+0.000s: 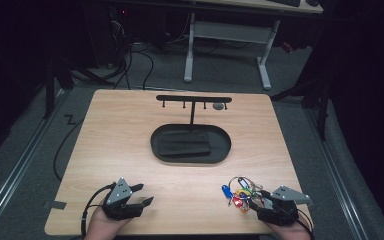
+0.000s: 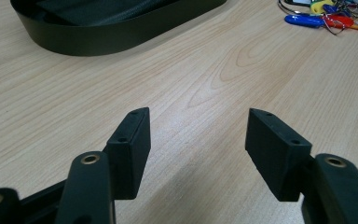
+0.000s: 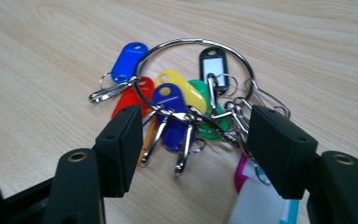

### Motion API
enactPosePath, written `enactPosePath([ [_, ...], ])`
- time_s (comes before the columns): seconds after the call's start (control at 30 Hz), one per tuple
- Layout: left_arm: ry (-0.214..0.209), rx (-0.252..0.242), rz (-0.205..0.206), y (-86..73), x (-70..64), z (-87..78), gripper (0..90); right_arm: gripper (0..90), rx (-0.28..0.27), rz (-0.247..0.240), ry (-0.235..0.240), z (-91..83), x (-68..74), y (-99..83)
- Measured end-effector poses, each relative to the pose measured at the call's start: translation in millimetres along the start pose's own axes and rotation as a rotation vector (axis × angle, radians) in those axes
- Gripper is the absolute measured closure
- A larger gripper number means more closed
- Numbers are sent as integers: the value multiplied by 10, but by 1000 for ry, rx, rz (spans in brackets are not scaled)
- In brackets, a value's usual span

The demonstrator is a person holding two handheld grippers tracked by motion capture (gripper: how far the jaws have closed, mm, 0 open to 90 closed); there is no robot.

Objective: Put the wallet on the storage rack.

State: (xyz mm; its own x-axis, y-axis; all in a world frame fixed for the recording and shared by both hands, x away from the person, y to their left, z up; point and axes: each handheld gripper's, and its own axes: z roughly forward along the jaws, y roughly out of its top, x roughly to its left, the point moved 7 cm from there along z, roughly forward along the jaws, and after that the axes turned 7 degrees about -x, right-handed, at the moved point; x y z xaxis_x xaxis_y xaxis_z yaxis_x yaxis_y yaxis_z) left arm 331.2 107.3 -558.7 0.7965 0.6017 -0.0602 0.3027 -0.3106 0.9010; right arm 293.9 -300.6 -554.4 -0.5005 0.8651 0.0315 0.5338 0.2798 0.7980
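A bunch of coloured key tags on a big metal ring [image 1: 240, 192] [image 3: 182, 100] lies near the table's front right. My right gripper [image 1: 256, 198] [image 3: 193, 140] is open just behind it, jaws either side of the clips without closing on them. At the front left my left gripper [image 1: 144, 194] [image 2: 196, 140] is open over bare wood, nothing between its jaws. A black oval tray [image 1: 190, 144] [image 2: 112, 32] holding a dark folded cloth sits mid-table. A black T-shaped rack with small hooks [image 1: 193, 100] rises at the tray's far edge.
The wooden table [image 1: 130, 130] has free room left and right of the tray. A small grey round object [image 1: 218, 106] lies under the rack's right end. Beyond the table are cables on the floor and a white desk frame [image 1: 225, 35].
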Motion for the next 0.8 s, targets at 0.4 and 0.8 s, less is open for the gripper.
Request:
enactPosePath([
  [0.4,-5,7,24,-9,-8,-57,408,512,243,-162,99,162,255,324],
  [0.8,-14,31,74,-17,-77,-16,413,682,511,-343,144,347,354,461],
])
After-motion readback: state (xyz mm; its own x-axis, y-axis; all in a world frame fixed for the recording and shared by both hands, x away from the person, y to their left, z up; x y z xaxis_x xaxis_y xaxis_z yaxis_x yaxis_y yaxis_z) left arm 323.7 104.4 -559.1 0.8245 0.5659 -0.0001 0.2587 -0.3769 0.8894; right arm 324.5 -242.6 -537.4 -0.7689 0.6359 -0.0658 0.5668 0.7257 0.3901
